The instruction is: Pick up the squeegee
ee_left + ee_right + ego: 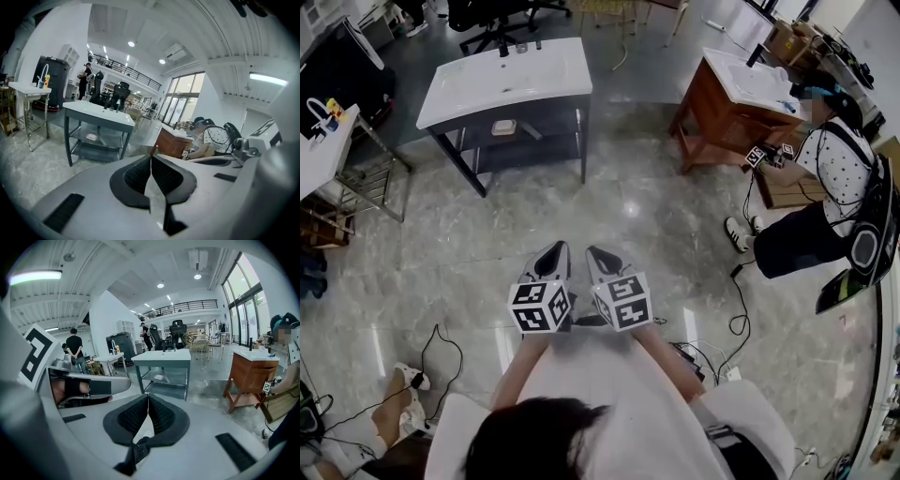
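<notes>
No squeegee can be made out in any view. In the head view my left gripper [554, 249] and right gripper [599, 254] are held side by side in front of the person's body, over the marble floor, both pointing toward the grey-framed washbasin table [508, 77]. Each gripper's jaws meet at the tips with nothing between them, as the left gripper view [151, 157] and right gripper view [148, 397] show. The left gripper's body [89, 386] appears at the left of the right gripper view.
A small flat item [503, 127] lies on the grey table's lower shelf. A wooden vanity [729, 105] stands at the back right, with another person [825, 187] crouched beside it. A white table [323, 150] is at the left. Cables [737, 300] trail over the floor.
</notes>
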Demonstrator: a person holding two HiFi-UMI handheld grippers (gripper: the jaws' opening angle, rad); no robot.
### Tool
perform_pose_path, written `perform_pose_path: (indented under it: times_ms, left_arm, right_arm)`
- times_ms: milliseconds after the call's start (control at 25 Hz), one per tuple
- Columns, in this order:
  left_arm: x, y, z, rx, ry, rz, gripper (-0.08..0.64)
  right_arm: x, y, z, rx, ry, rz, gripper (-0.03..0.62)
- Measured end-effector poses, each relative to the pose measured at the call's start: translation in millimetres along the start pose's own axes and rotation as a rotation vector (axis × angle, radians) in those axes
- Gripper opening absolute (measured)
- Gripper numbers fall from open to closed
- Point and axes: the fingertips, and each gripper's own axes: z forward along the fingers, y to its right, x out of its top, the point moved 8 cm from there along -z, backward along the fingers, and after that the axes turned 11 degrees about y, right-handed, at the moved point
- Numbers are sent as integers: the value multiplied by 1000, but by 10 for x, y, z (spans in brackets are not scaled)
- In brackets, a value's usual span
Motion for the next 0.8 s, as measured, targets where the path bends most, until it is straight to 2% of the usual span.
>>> perform_pose_path:
  times_ms: [800]
  left_arm:
    - [293, -347, 997, -34, -23, -10, 31]
  right_arm:
    - [251, 581, 780, -36, -22, 22, 28]
